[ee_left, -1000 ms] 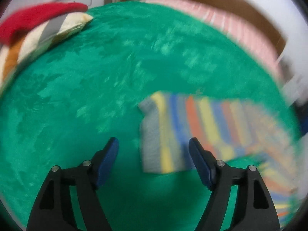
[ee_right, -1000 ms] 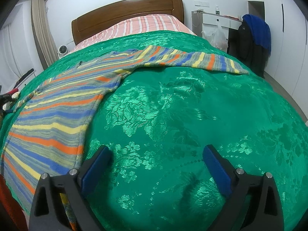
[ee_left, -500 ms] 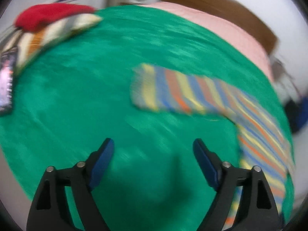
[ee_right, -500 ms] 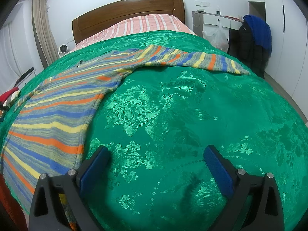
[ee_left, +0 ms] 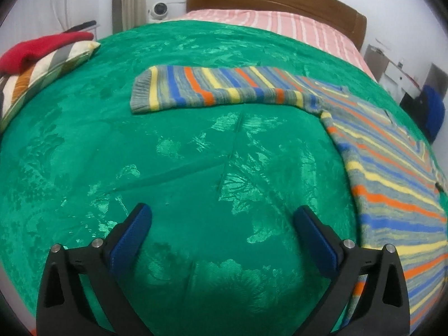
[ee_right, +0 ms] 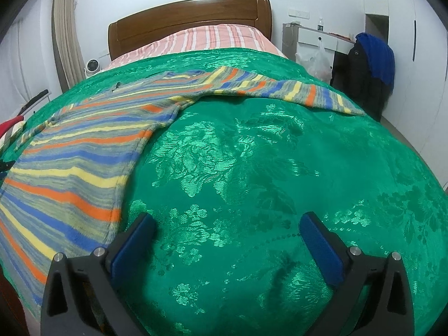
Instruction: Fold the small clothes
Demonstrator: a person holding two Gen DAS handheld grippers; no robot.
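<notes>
A striped sweater (ee_left: 392, 168) in grey, blue, orange and yellow lies spread flat on the green bedspread (ee_left: 168, 154). Its left sleeve (ee_left: 212, 86) stretches out to the left, cuff at the far end. My left gripper (ee_left: 221, 224) hovers over bare bedspread below that sleeve, its jaws opening wide with nothing between them. In the right wrist view the sweater body (ee_right: 70, 162) fills the left side and the other sleeve (ee_right: 294, 92) reaches right. My right gripper (ee_right: 226, 229) is open over bare bedspread, its left finger close beside the sweater's hem.
A striped cushion (ee_left: 42, 75) with a red garment (ee_left: 36, 50) on it sits at the bed's left edge. A pink striped sheet (ee_right: 207, 39) and wooden headboard (ee_right: 190, 14) lie beyond. A blue garment (ee_right: 378, 56) hangs over dark clothes beside a white cabinet (ee_right: 310, 39).
The left gripper has drawn back from the sleeve cuff, which was between its fingers, and opened wider; the sleeve now lies farther off. The right gripper has stayed put.
</notes>
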